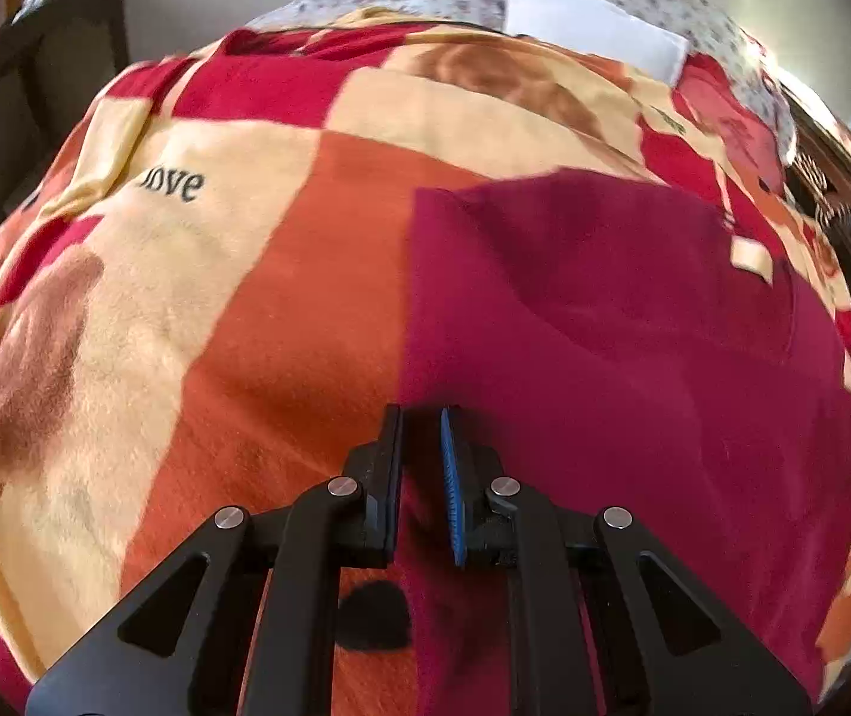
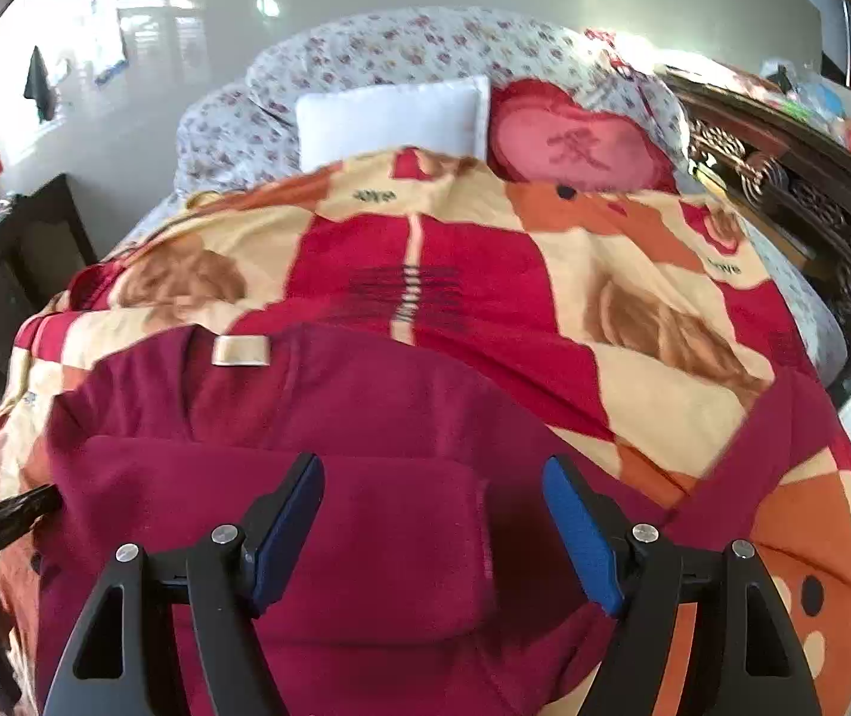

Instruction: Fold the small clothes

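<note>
A: Checking the maroon top [image 2: 365, 394] first: spread over the patchwork fleece blanket [image 2: 664, 370] at the near end of the bed, cream neck label [image 2: 241, 351] toward the far left, one folded-over panel [image 2: 365, 537] laid across the near part of the body.

B: Right gripper [image 2: 432, 468]?

A: Spread wide, blue pads [image 2: 580, 537] either side of that panel, gripping nothing.

B: And the left gripper [image 1: 422, 477]?

A: Narrowed to a slit, right at the top's left edge. Nipping cloth or merely resting over it: impossible to tell.

B: Biggest risk, then?

A: Probably catching the blanket along with the top. Soft fleece under thin knit, both reddish, hard to separate by feel. Closing too deep, likely pinching both layers, dragging bedding into the fold.

B: Anything else?

A: Possibly undoing the folded panel: brushing it with an open finger, or lifting one edge alone, sliding it off square. Also, perhaps, carrying only the left side across and ending with a skewed hem.

B: Pillows a worry?

A: Hardly. White pillow [image 2: 389, 119] and red heart cushion [image 2: 568, 143] well apart, up at the far end.
</note>
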The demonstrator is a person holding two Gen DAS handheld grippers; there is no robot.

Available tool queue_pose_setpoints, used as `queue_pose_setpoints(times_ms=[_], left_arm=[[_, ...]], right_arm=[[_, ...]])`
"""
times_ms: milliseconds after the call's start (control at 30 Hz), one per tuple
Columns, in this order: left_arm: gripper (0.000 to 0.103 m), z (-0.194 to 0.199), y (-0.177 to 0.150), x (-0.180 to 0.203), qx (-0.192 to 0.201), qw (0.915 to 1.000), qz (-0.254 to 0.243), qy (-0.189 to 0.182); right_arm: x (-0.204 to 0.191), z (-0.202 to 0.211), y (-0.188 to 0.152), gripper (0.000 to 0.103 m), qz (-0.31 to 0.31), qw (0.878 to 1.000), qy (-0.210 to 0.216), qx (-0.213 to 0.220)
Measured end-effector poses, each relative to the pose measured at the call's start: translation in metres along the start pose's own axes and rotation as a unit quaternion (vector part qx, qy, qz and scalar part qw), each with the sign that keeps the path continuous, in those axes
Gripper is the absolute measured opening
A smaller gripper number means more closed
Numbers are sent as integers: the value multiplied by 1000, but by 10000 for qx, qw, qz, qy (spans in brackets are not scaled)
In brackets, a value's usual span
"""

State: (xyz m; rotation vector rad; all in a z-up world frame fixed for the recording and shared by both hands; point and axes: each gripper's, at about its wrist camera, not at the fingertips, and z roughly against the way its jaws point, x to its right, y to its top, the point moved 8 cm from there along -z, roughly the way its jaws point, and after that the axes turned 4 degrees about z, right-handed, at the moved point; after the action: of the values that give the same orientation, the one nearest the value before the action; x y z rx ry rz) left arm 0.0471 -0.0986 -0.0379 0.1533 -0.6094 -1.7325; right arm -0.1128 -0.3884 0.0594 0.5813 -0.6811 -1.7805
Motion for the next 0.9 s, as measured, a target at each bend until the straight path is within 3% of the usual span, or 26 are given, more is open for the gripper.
queue_pose_setpoints(times_ms=[133, 200, 367, 467, 600, 700, 800, 900], left_arm=[[11, 19, 4, 7, 185, 9997, -48, -168], [11, 26, 8, 14, 318, 9991, -152, -224], [11, 9, 9, 31, 193, 9991, -237, -281], [11, -12, 3, 32, -50, 9994, -324, -66], [11, -6, 2, 32, -1, 9994, -349, -38], [11, 3, 0, 35, -41, 9995, -269, -134], [11, 18, -3, 47, 58, 9987, -456, -204], [11, 28, -3, 59, 152, 9976, -612, -277]], right_arm=[[-3, -18, -13, 71, -179, 9985, 433, -284], [1, -32, -25, 52, -316, 9966, 528, -541], [7, -52, -42, 49, -329, 9966, 400, -648], [3, -45, -42, 49, -173, 9967, 302, -729], [5, -32, -46, 51, -185, 9969, 323, -697], [14, -48, -64, 52, -129, 9936, 140, -1114], [29, -33, -58, 52, -461, 9936, 480, -918], [73, -17, -45, 53, -996, 9923, 342, -649]])
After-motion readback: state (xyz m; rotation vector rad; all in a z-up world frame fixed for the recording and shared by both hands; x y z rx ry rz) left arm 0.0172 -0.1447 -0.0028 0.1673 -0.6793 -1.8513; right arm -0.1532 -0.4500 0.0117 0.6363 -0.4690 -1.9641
